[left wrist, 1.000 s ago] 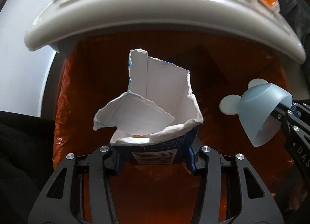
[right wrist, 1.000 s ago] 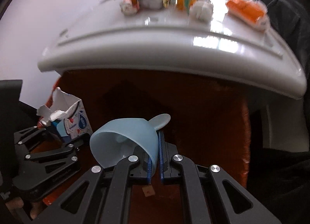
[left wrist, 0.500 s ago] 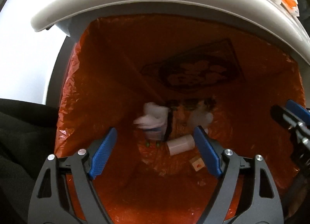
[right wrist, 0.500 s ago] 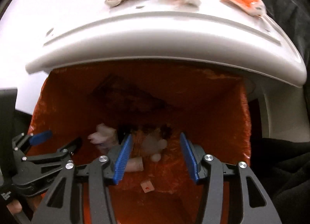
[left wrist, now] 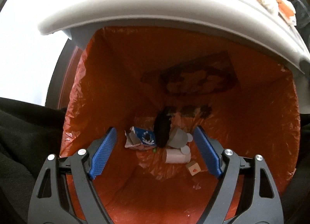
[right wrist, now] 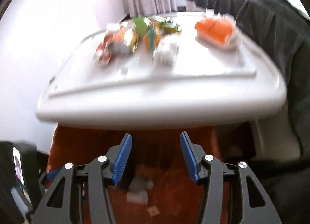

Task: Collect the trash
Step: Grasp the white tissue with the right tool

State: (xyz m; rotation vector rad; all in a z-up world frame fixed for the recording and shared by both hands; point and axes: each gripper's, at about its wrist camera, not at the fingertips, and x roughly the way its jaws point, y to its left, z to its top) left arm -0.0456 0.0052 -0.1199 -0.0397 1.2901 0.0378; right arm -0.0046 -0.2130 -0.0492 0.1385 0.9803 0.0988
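- Hanging over the mouth of the orange bin bag (left wrist: 261, 119), the left gripper (left wrist: 155, 152) has its blue pads spread wide apart with nothing between them.
- Deep in the bag's bottom lies a torn blue-and-white carton (left wrist: 140, 138), tipped on its side.
- Just right of the carton sits a dark crumpled scrap (left wrist: 162, 129), and touching that scrap is a pale blue cup (left wrist: 179, 138).
- Below the cup rests a small white tub (left wrist: 177, 156) on its side, with a tiny printed paper square (left wrist: 193, 168) just beside it.
- Above the bag's far edge juts a white tray (left wrist: 155, 8).
- From the right wrist view, the right gripper (right wrist: 156, 160) also stands open and empty above the bag, its pads well apart.
- On the tray (right wrist: 203, 74), beyond the bag, a blurred heap of coloured wrappers (right wrist: 135, 37) lies at the left, a white crumpled wad (right wrist: 166, 51) just beside it, and an orange packet (right wrist: 215, 30) apart at the right.
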